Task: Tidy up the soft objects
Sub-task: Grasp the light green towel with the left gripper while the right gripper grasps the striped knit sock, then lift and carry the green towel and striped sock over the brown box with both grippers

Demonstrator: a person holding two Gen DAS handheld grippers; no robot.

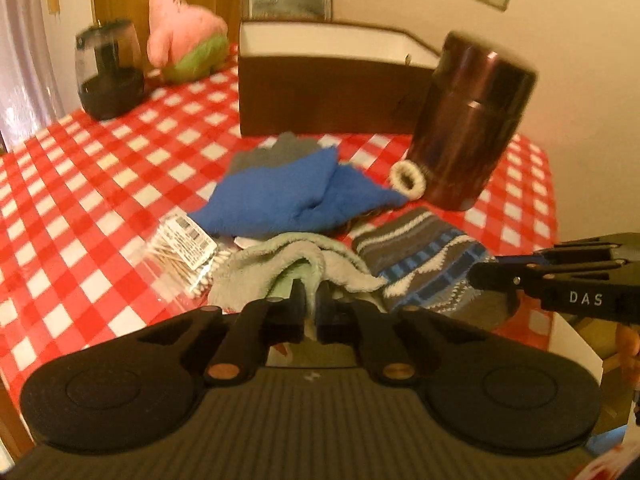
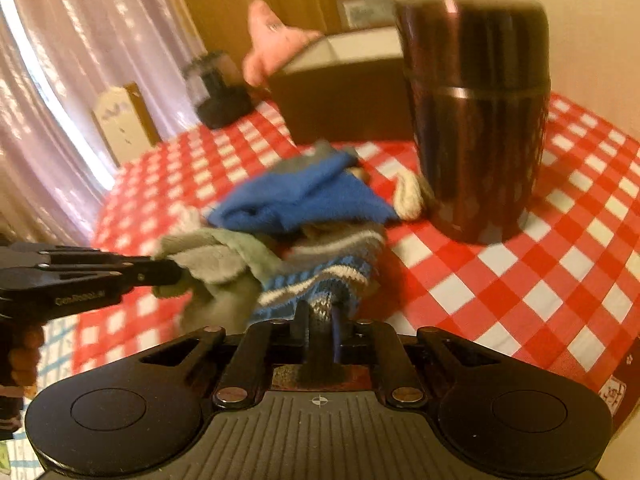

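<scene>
A pile of soft things sits in the middle of the surface. In the pile, the towel lies on top, the small cloth lies in front of it, and the knit sock lies to the right. A pack of cotton swabs lies left of the pile. The big jar stands to the right, with a fuzzy ring touching it. A box stands behind the pile. A plush toy and a dark pot sit far back on the left.

Red-and-white checked tablecloth, blue cloth, grey-blue striped sock, pale green towel, pink plush
</scene>
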